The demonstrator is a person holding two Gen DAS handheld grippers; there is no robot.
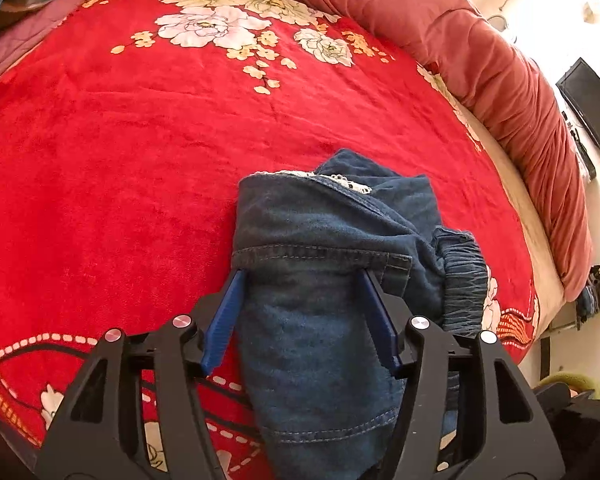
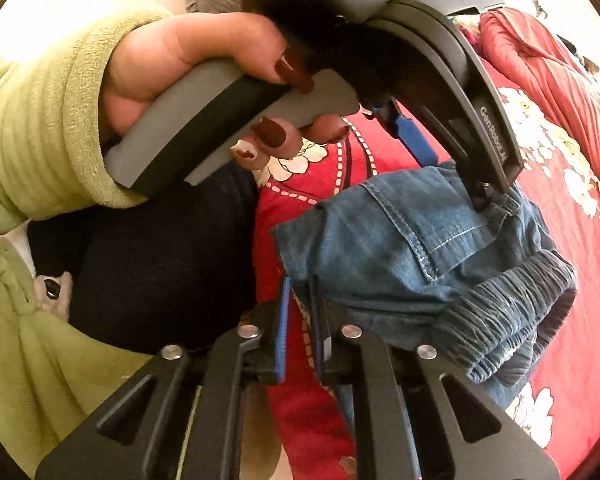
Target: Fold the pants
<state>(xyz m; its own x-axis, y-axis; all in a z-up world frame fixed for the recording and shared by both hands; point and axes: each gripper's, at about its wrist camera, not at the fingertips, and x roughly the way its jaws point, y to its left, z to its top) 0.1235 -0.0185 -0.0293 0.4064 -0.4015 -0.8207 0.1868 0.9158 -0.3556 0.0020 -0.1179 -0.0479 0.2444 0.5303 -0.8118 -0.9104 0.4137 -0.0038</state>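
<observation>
Now, step: pressing the folded pants (image 1: 320, 240) flat on the bed (image 1: 120, 140).
Pants: lower centre of the left view, bunched, waistband (image 1: 460, 276) at right.
Left gripper (image 1: 302, 280): jaws spread wide, straddling the denim, nothing pinched.
Right gripper (image 2: 300, 284): jaws nearly closed at the pants' near edge; whether cloth is pinched, I cannot tell.
Advice: square the edges before letting go.

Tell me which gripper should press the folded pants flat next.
Left, probably. The left gripper is open, its fingers straddling the middle of the folded pants on the red blanket. The right gripper sits nearly closed at the bundle's near corner, off to one side.
</observation>
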